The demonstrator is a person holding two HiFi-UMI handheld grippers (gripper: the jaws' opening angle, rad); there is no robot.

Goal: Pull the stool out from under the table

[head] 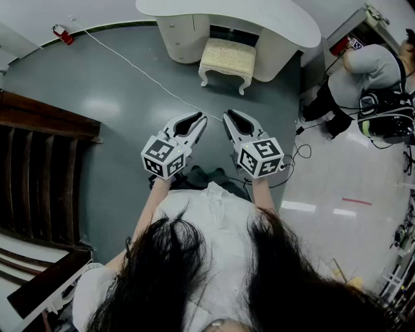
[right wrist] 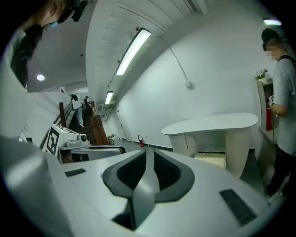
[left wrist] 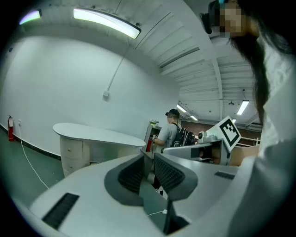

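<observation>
The person is holding the left gripper [head: 196, 122] and right gripper [head: 232, 120] empty, jaws closed, well apart from the cushioned stool [head: 227, 59] sitting partly under the white bench [head: 259, 14], so approaching, opening both and gripping its near seat rim evenly looks wisest.

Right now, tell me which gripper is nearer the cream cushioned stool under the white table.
Right, slightly. The right gripper lines up with the cream cushioned stool; the left gripper is offset leftward. Both are well short of it.
</observation>
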